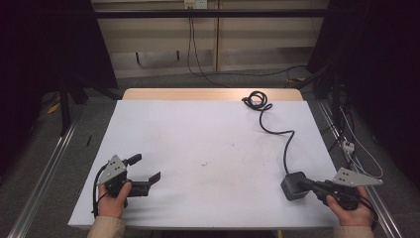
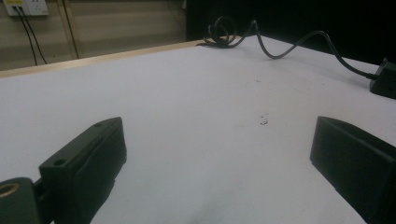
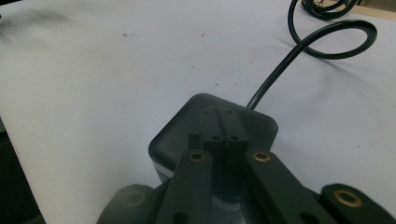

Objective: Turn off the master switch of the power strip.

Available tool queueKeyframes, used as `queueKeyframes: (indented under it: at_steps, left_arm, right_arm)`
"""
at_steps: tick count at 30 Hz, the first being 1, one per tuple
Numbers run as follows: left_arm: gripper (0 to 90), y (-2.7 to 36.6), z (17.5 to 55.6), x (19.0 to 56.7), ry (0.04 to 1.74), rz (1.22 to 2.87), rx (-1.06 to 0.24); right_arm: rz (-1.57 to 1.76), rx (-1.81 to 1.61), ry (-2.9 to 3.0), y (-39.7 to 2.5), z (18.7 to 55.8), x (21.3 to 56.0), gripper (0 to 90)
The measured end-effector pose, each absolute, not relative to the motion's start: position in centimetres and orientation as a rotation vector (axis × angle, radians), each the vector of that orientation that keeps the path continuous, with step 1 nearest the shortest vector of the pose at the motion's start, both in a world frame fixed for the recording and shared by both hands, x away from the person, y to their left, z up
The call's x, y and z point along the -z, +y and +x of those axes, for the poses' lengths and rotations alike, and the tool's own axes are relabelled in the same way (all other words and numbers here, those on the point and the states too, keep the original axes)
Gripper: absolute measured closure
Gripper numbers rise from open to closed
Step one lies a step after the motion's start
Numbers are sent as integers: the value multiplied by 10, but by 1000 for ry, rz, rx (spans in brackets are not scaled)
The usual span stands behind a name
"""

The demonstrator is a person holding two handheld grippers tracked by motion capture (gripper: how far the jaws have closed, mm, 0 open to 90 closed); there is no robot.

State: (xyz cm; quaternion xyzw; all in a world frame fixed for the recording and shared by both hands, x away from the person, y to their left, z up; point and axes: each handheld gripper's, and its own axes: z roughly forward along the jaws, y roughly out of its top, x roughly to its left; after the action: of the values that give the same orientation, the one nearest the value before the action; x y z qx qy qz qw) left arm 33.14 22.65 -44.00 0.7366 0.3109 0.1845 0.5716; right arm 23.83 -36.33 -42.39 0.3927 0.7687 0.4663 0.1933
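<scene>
A black power cube (image 1: 291, 188) sits at the near right of the white table top (image 1: 198, 129). Its black cable (image 1: 285, 144) runs back to a coil (image 1: 255, 100) at the far edge. My right gripper (image 1: 303, 182) is shut, its tips pressed together and lying over the top of the cube (image 3: 177, 135); in the right gripper view the gripper (image 3: 223, 114) has nothing between its jaws. My left gripper (image 1: 146, 167) stands open at the near left, low over bare table. Between its jaws in the left gripper view, the gripper (image 2: 219, 154) has only table surface.
Small dark specks (image 1: 204, 163) mark the table's middle. A strip of wooden edge (image 1: 208, 94) shows at the back. Metal rails (image 1: 44, 173) run along both sides on the floor, and loose cables (image 1: 354, 144) lie to the right. A wall socket (image 2: 25, 7) is behind.
</scene>
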Motion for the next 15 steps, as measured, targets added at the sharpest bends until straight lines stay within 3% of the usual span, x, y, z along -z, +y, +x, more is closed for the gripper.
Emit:
queueKeyframes:
  at_steps: [15]
  left_arm:
    - [33,226,331,439,730,1724,-437]
  right_arm:
    - [1080,-1278,2180,-359,235,423,900]
